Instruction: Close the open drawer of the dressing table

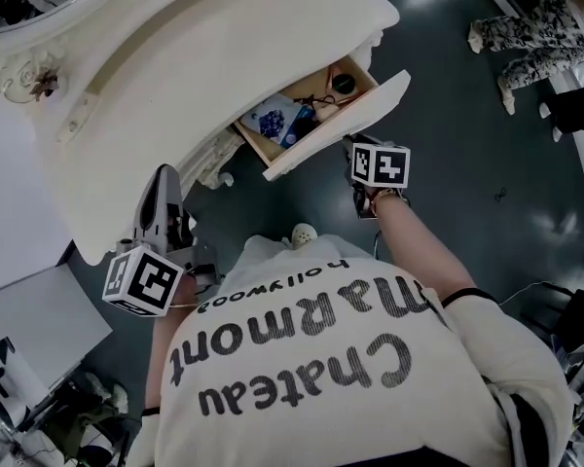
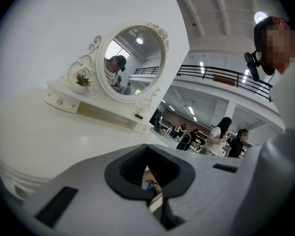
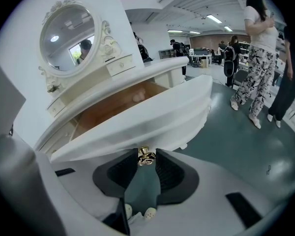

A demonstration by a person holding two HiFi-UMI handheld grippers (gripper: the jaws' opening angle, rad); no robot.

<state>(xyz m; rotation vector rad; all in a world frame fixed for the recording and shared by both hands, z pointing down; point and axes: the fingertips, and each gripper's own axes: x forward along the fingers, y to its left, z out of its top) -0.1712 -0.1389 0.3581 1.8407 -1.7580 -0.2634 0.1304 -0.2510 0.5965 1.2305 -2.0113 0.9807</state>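
The cream dressing table [image 1: 175, 86] has one drawer [image 1: 341, 125] pulled out, with a blue packet and small items inside. My right gripper [image 1: 358, 154] sits at the drawer's curved front, below its marker cube. In the right gripper view the drawer front [image 3: 152, 117] fills the middle, and the gold knob [image 3: 146, 156] sits between the dark pads of the right gripper [image 3: 147, 157], which touch it on both sides. My left gripper [image 1: 165, 178] hangs by the tabletop's left edge, away from the drawer. In the left gripper view the left gripper [image 2: 147, 146] has its tips together and holds nothing.
An oval mirror [image 2: 132, 60] stands at the back of the tabletop [image 2: 49, 132]. Bystanders stand on the dark floor at the upper right [image 1: 526, 37], also seen as people [image 3: 258, 43] in the right gripper view. A grey box [image 1: 29, 319] lies at the lower left.
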